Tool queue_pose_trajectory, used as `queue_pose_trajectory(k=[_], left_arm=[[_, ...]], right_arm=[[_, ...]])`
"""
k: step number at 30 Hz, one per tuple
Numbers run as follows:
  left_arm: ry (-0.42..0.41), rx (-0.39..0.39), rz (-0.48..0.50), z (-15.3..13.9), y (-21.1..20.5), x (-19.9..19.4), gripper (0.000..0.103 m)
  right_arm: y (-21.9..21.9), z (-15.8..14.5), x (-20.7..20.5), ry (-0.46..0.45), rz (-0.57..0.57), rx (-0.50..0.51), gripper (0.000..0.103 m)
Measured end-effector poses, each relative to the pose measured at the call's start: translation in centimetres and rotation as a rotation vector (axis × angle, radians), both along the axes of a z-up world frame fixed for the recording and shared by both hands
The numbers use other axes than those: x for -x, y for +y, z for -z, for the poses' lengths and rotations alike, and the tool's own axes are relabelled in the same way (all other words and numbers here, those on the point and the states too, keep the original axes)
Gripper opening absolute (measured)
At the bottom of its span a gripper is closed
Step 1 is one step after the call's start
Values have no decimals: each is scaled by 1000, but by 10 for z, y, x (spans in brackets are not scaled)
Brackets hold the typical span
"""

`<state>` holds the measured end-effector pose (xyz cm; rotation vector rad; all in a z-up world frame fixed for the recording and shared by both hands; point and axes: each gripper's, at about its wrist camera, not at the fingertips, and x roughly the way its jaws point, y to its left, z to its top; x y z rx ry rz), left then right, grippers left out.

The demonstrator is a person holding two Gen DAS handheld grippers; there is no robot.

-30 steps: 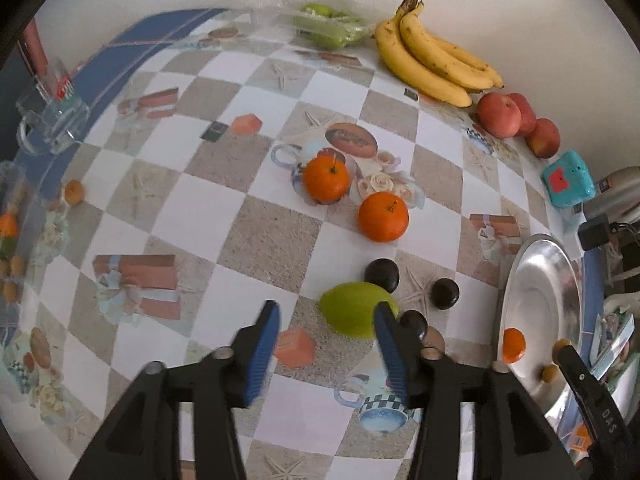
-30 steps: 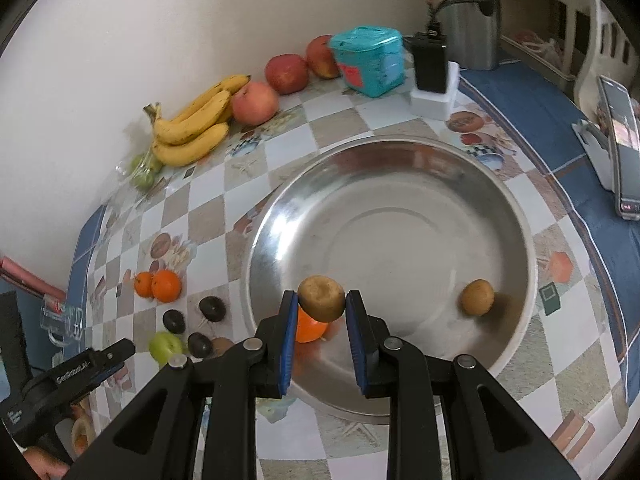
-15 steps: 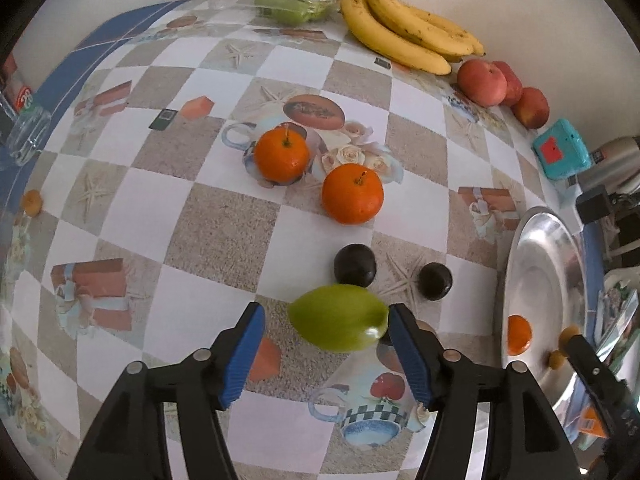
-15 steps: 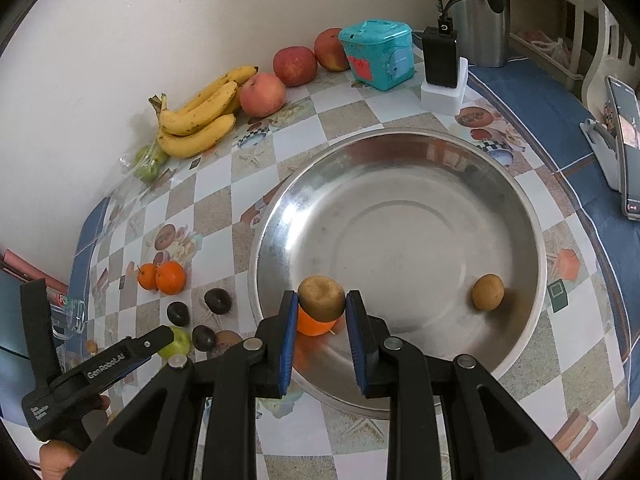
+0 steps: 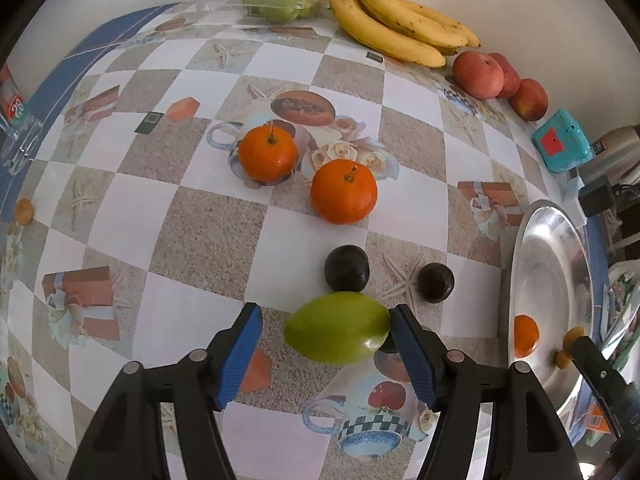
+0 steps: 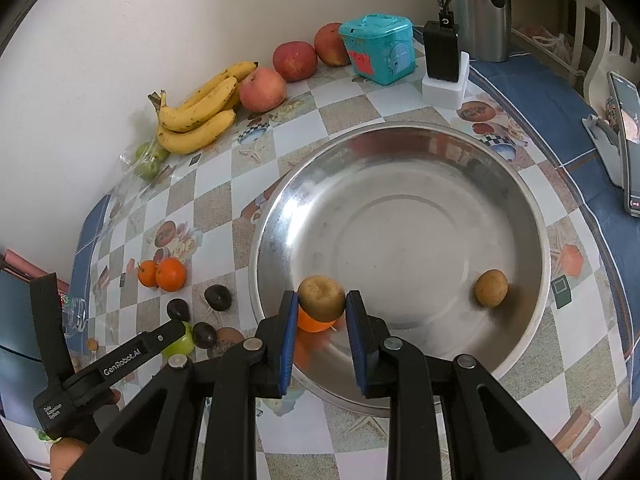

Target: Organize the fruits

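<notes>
My left gripper (image 5: 326,354) hangs over the green mango (image 5: 337,327), jaws standing wide and just been opening; the mango lies between the blue pads on the checked tablecloth (image 5: 200,240), the right pad at or just against its tip, the left pad apart from it, so no grip. Taking the mango as landmark: a dark plum (image 5: 346,268) touches its far side, a second dark plum (image 5: 436,282) sits near on the far right, and a third dark fruit peeks out behind its right end, mostly hidden. Two oranges (image 5: 344,192) lie farther beyond, close together. Bananas (image 5: 400,24) and red apples (image 5: 478,74) line the wall well beyond, with a bag of green fruit (image 5: 276,4) left of the bananas. A teal box (image 5: 562,146) sits right of the apples. The steel bowl (image 5: 560,264) is to the mango's right, well apart.

My right gripper (image 6: 322,330) is clamped tight on a brown kiwi (image 6: 322,297), both pads pressing its sides, held above the near-left inner part of the bowl (image 6: 400,152). A small orange (image 6: 314,323) lies in the bowl directly under the kiwi. A second kiwi (image 6: 491,287) rests in the bowl on the right side. From this view the left gripper's finger (image 6: 132,354) covers part of the mango (image 6: 182,342), left of the bowl.
</notes>
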<state>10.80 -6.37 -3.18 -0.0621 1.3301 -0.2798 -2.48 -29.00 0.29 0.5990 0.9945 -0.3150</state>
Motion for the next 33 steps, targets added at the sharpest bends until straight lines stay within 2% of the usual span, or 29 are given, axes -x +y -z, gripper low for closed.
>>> queue_pose_trajectory(k=[3, 12, 19, 25, 33], left_arm=[[17, -2, -2, 4, 0, 1, 59], [25, 8, -32, 3, 6, 4, 59], [-34, 36, -50, -23, 10, 5, 59], [-87, 55, 18, -46, -13, 14, 59], [-90, 63, 210, -52, -74, 46, 59]], right_arm=[[-1, 0, 0, 0, 1, -2, 25], [-1, 1, 0, 1, 0, -3, 25], [-8, 5, 2, 8, 21, -19, 25], [-38, 9, 15, 21, 120, -24, 25], [-75, 13, 35, 31, 230, -22, 25]])
